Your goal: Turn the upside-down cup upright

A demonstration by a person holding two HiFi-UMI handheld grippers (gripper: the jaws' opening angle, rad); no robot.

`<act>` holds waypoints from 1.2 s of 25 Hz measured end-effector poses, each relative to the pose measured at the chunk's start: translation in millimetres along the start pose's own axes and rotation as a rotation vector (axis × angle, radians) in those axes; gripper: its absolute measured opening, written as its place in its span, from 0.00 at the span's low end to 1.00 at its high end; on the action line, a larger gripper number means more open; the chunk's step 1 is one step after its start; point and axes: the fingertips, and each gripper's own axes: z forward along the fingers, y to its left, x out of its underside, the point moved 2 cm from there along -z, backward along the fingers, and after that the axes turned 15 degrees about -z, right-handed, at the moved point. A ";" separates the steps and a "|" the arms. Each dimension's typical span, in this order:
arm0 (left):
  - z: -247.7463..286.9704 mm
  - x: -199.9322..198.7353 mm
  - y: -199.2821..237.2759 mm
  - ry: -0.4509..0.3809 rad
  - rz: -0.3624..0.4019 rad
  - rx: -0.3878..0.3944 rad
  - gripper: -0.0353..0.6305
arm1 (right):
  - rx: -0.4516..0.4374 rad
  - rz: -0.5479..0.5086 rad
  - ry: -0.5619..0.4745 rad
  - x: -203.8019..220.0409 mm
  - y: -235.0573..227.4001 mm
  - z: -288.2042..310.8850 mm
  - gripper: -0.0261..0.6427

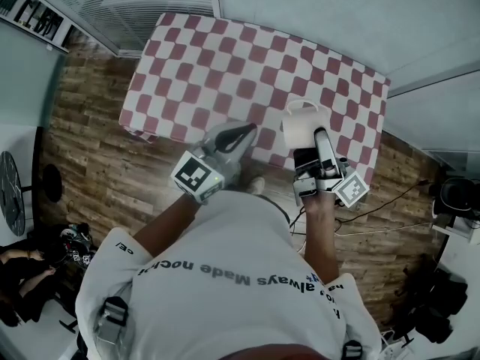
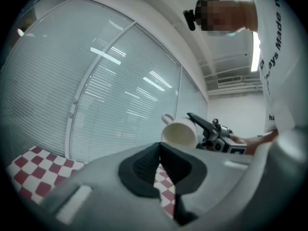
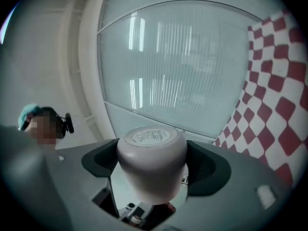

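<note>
The right gripper (image 1: 313,137) is closed on a white cup (image 3: 151,153). Its two dark pads press on opposite sides of the cup's body, so the jaws stand about a cup's width apart. The cup is held in the air, clear of the table. Seen along these jaws, the cup's flat base, which carries a round printed label (image 3: 146,136), lies at the far end and tips upward. The wider part of the body sits nearer the gripper's own housing. In the left gripper view the pale inside of the cup faces the camera, with the handle (image 2: 167,118) on the upper side. The cup is therefore tilted over, neither mouth-down nor upright.

The left gripper (image 1: 238,136) has its jaws fully together with nothing between them. It sits to the left of the right gripper, apart from it and from the cup, and points roughly level.

A table with a red-and-white checked cloth (image 1: 225,58) lies ahead of and below both pairs of jaws. Its near edge runs just under the jaw tips in the head view. Beyond the table stands a glass wall with slatted blinds (image 3: 192,66). A wooden floor (image 1: 90,148) lies to the left of the left gripper.
</note>
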 end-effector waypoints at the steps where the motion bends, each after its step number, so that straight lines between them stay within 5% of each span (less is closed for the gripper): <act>1: -0.2 -0.9 -1.5 -0.001 0.001 0.004 0.06 | -0.006 0.062 -0.020 1.1 -2.5 -1.2 0.68; 4: 0.1 -3.4 -6.3 -0.003 0.000 0.030 0.09 | -0.014 0.166 -0.050 4.0 -8.9 -4.7 0.68; 12: 5.8 -11.5 -47.7 0.022 -0.035 0.261 0.28 | -0.022 0.189 -0.041 11.3 -9.2 -2.8 0.68; 24: 31.8 2.1 -66.1 0.072 -0.036 0.304 0.30 | -0.041 0.241 -0.033 23.2 -9.3 0.5 0.68; 30: 37.6 -1.8 -66.4 0.072 -0.089 0.302 0.21 | -0.048 0.259 -0.035 28.7 -11.0 2.1 0.68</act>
